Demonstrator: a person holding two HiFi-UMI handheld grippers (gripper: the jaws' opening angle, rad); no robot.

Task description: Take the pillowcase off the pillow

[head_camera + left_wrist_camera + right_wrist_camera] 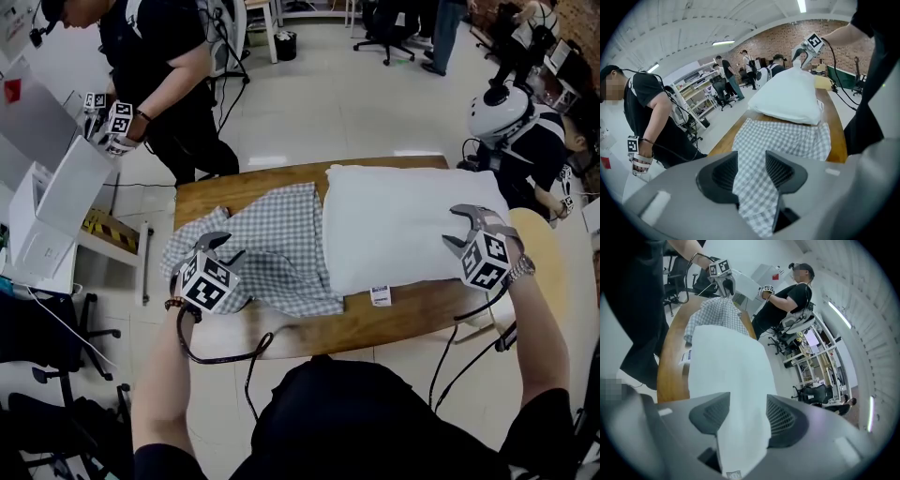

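Left tool (220, 246): pinched shut on a bunched bit of the pillowcase (277, 246).
Right tool (457, 228): pinched shut on the right end of the pillow (403, 220).
Pillowcase: grey and white checks. It lies crumpled on the left half of the worktop (375, 323), and its edge touches the pillow's left end.
Pillow: white and bare, on the right half of the worktop. A small tag (380, 295) sits at its near corner.
Far back: a person (164, 75) in black stands past the worktop, on the left.
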